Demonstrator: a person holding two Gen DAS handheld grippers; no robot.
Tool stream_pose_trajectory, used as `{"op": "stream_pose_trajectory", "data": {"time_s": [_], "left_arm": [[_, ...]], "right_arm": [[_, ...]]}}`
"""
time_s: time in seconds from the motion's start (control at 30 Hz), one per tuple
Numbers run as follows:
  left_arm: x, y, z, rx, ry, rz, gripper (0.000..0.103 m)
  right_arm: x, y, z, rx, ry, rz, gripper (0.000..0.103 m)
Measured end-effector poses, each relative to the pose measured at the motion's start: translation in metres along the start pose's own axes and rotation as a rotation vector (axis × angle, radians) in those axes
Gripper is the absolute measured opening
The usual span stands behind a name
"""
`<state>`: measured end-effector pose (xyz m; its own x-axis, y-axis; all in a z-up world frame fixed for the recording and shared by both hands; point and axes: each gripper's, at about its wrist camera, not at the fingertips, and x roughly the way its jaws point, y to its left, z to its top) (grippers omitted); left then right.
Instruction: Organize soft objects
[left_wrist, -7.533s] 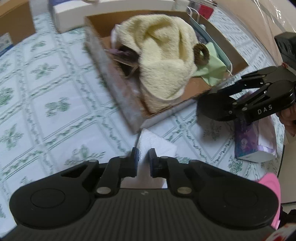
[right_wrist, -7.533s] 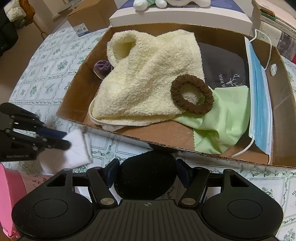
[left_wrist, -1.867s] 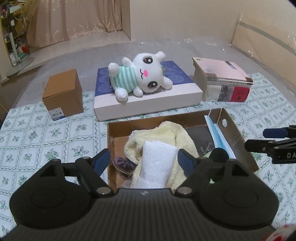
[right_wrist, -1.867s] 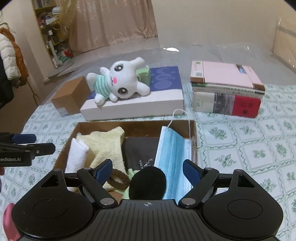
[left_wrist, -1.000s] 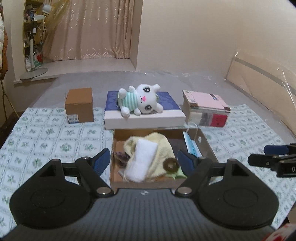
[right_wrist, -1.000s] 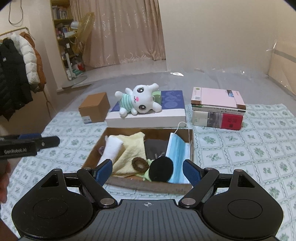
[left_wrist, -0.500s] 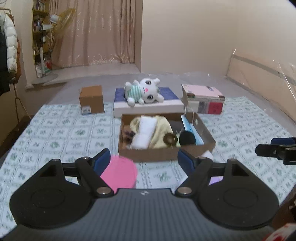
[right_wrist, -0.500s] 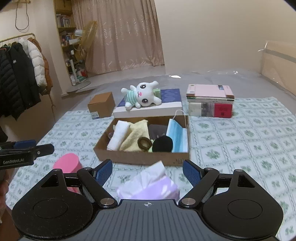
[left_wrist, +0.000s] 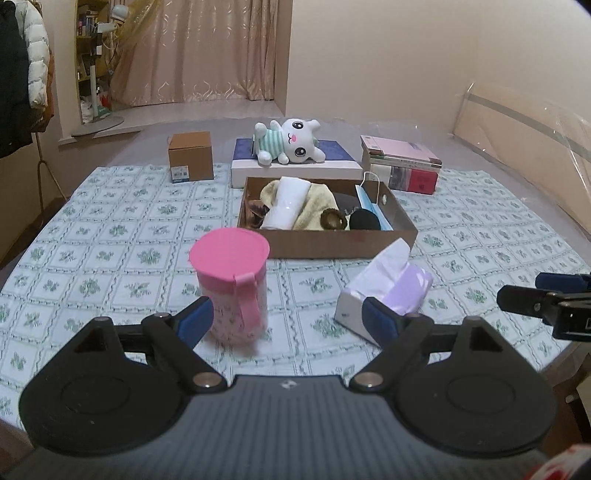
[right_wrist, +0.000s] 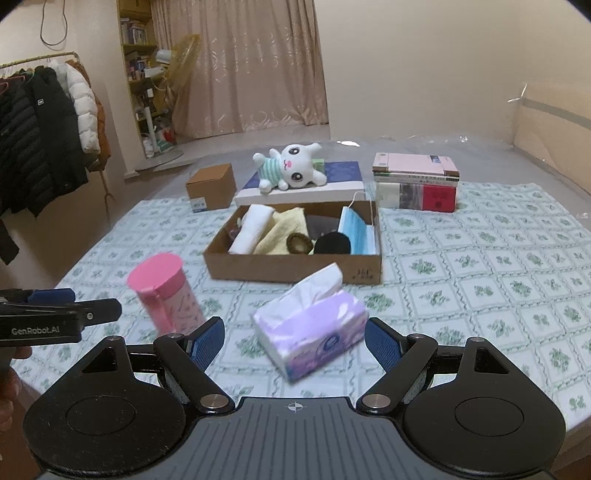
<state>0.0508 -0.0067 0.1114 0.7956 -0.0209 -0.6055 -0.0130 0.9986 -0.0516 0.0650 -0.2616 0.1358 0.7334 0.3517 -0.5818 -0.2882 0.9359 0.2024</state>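
Observation:
The open cardboard box (left_wrist: 343, 243) sits mid-table and holds a rolled white towel (left_wrist: 286, 201), a yellow towel (left_wrist: 314, 210), a brown scrunchie (left_wrist: 334, 220), a black round pad (left_wrist: 364, 220) and a blue face mask (left_wrist: 373, 206). Behind it a white plush bunny (left_wrist: 291, 142) lies on a flat white box (left_wrist: 295, 170). My left gripper (left_wrist: 286, 317) hovers well short of the box, jaws opening, nothing between them. My right gripper (right_wrist: 294, 339) is open and empty, also far back from the box (right_wrist: 291, 267).
A pink lidded cup (left_wrist: 232, 284) and a purple tissue box (left_wrist: 388, 291) stand between the grippers and the cardboard box. A small brown carton (left_wrist: 191, 155) and stacked books (left_wrist: 402, 162) sit at the back. The table's edge curves close on the right. Coats hang at the left.
Both grippers have pulled back from the cardboard box, so it looks smaller and farther. The pink cup and tissue box now stand in front. The left jaws are slightly wider.

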Motion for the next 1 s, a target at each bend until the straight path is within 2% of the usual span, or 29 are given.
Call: {"op": "stream_pose_trajectory", "data": {"time_s": [0.53, 1.0], "left_arm": [[-0.011, -0.002, -0.044, -0.011, 0.062, 0.000, 0.087], [-0.009, -0.004, -0.051, -0.008, 0.074, 0.014, 0.087]], "right_arm": [[-0.010, 0.018, -0.043, -0.016, 0.069, -0.007, 0.083], [-0.005, 0.021, -0.047, 0.004, 0.087, 0.007, 0.083]]}}
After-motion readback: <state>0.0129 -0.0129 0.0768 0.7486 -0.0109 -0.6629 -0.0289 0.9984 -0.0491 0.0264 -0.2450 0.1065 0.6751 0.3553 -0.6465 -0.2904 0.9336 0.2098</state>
